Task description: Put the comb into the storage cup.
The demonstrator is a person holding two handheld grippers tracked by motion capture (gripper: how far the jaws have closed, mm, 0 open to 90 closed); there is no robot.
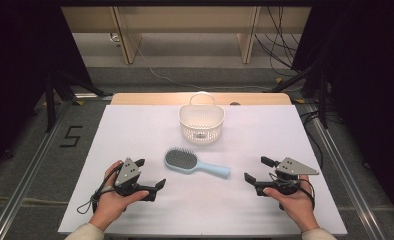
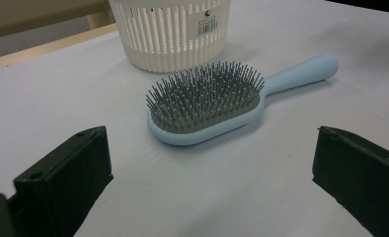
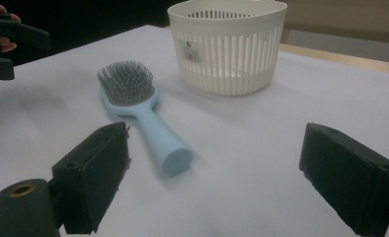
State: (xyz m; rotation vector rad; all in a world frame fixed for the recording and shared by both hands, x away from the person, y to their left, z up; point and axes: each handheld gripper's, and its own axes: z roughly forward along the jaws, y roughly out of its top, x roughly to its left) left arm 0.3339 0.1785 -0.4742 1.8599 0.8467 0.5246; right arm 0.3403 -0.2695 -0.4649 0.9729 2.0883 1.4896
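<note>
White surface (image 1: 135,130): your left tongs (image 1: 150,174) and right tongs (image 1: 257,169) are gaping empty; the brush (image 1: 195,163) risks rolling off its rounded handle, missing the basket (image 1: 201,122).

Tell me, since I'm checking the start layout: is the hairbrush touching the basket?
Apart. The high view shows bare table between the hairbrush head and the basket; the left gripper view shows the same gap.
</note>
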